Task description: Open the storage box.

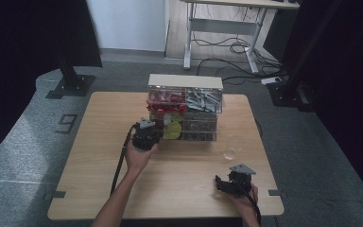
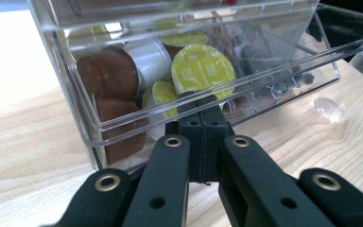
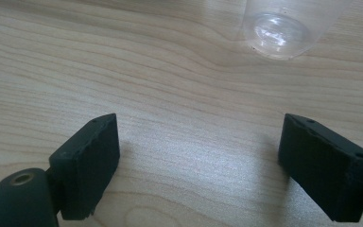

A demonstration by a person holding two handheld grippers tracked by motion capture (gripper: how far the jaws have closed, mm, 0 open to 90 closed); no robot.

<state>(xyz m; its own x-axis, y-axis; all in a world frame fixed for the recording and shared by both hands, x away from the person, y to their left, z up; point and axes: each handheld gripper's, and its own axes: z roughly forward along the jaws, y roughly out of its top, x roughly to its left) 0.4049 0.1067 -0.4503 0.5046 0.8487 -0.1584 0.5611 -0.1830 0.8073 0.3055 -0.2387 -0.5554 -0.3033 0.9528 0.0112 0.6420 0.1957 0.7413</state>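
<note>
Left tongs clenched on the front lip of a pulled-out clear drawer of coffee capsules in the table's organizer, drawer's long axis pointing toward the person; right tongs released near a clear cup.

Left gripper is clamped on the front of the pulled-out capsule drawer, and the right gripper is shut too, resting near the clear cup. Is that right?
Not quite. The right gripper is open: the right gripper view shows its jaws wide apart over bare table, the clear cup ahead. The rest holds: the left gripper is shut on the front of the pulled-out capsule drawer.
</note>
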